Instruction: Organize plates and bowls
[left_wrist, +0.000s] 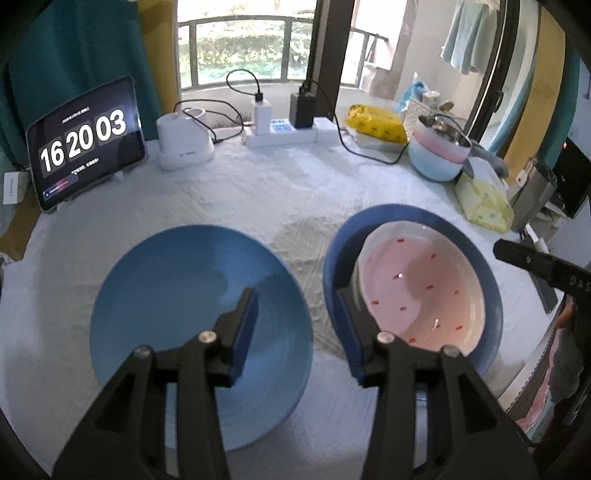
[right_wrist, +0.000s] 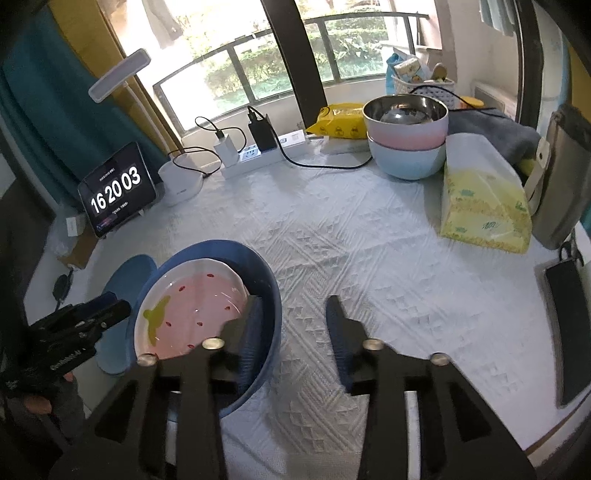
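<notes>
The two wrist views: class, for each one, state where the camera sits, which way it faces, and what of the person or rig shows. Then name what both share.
Left wrist view: sits on the left claw, facing down at the light blue plate; the right claw's tip shows at right.
Right wrist view: sits on the right claw, facing down at the white tablecloth; the left claw and a fingertip show at left.
Shared: the pink dotted dish inside the dark blue bowl, and the clock tablet.

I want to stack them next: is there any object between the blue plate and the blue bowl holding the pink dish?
Nothing visible. Only bare white tablecloth separates the blue plate from the blue bowl holding the pink dish.
</notes>
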